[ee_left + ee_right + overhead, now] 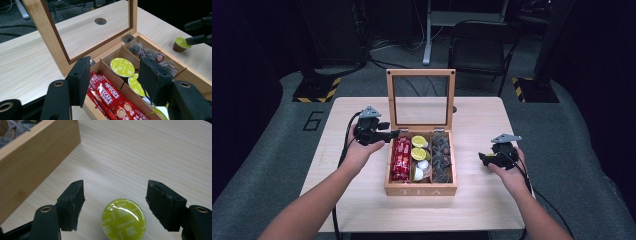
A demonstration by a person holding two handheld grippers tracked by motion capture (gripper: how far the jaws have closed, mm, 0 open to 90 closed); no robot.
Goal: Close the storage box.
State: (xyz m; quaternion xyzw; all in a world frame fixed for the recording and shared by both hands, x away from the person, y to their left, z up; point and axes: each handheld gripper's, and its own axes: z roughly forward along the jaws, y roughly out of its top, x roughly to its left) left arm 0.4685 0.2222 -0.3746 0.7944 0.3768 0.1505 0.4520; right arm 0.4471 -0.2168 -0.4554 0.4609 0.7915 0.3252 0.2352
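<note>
One green capsule (123,220) stood on the worktop (482,200) right of the tea box (420,190), between the open right tool (120,202); others remained inside, under the open, empty left tool (115,82).

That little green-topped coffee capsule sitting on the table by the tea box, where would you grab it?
Probably by its tapered brown sides, coming straight down from above. The capsule stands upright on the table, its flat green foil lid facing up, so the lid offers no hold. The right gripper hangs open above it, one jaw on each side.
</note>
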